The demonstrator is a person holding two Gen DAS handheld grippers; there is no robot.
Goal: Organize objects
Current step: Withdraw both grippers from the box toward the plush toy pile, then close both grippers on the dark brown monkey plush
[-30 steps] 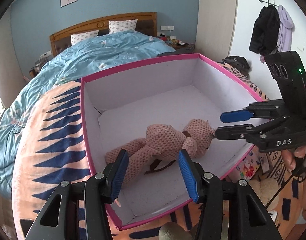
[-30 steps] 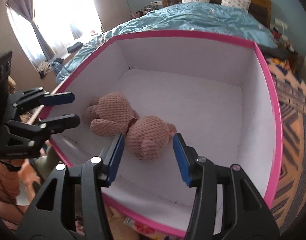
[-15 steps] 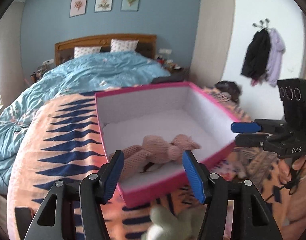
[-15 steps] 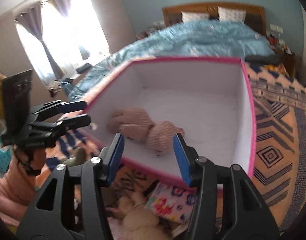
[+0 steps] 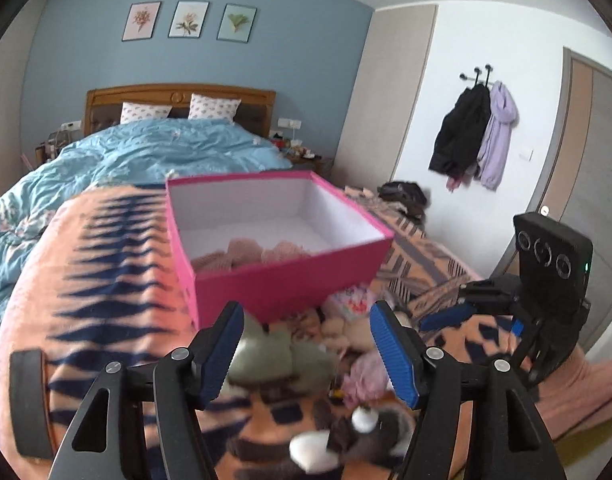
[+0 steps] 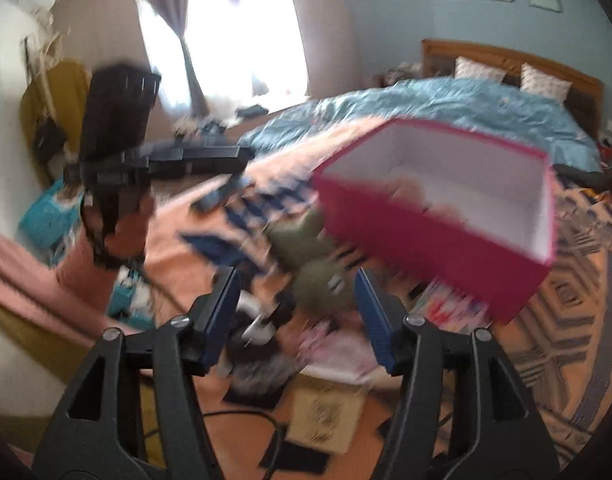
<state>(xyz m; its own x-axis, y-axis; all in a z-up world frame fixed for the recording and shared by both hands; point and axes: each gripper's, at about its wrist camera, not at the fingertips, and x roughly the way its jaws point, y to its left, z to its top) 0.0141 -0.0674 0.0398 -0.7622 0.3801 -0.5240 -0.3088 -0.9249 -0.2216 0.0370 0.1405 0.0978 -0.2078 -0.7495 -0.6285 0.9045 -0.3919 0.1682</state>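
Both grippers pulled back out of the pink box (image 5: 290, 280); jaws have just been opening, nothing between them.
Left gripper (image 5: 306, 354) and right gripper (image 6: 298, 316) wide, empty. Pink teddy (image 5: 246, 254) lies inside box at 12 o'clock; green plush (image 5: 280, 354) just ahead.

Left tongs (image 5: 306, 354) gape empty, pointing downward, jaws just opening wider. Right tongs (image 6: 298, 316) likewise stand apart with nothing between them, also just widening. Right tongs sit at the left's three o'clock.
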